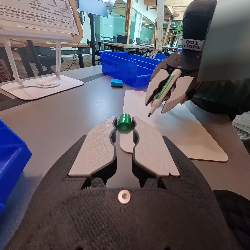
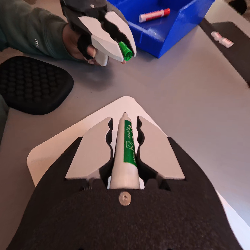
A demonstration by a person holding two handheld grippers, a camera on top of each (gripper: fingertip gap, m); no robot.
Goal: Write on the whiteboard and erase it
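My left gripper (image 1: 124,119) is shut on a green marker cap (image 1: 124,123), held near the left edge of the small white whiteboard (image 1: 175,135). It also shows in the right wrist view (image 2: 128,54) with the cap (image 2: 126,52) between its tips. My right gripper (image 2: 124,119) is shut on an uncapped green-and-white dry-erase marker (image 2: 125,155), tip forward over a corner of the whiteboard (image 2: 121,105). In the left wrist view the right gripper (image 1: 155,108) holds the marker (image 1: 165,88) tilted down, its tip just above the blank board.
A blue eraser (image 1: 116,82) lies behind the board beside a long blue bin (image 1: 128,67). A white stand with an instruction sheet (image 1: 40,83) is at the back left. Another blue bin (image 2: 169,33) holds a red marker (image 2: 154,14). A black mesh pad (image 2: 31,85) lies left. Spacing between my two grippers at the tips: around 10 cm.
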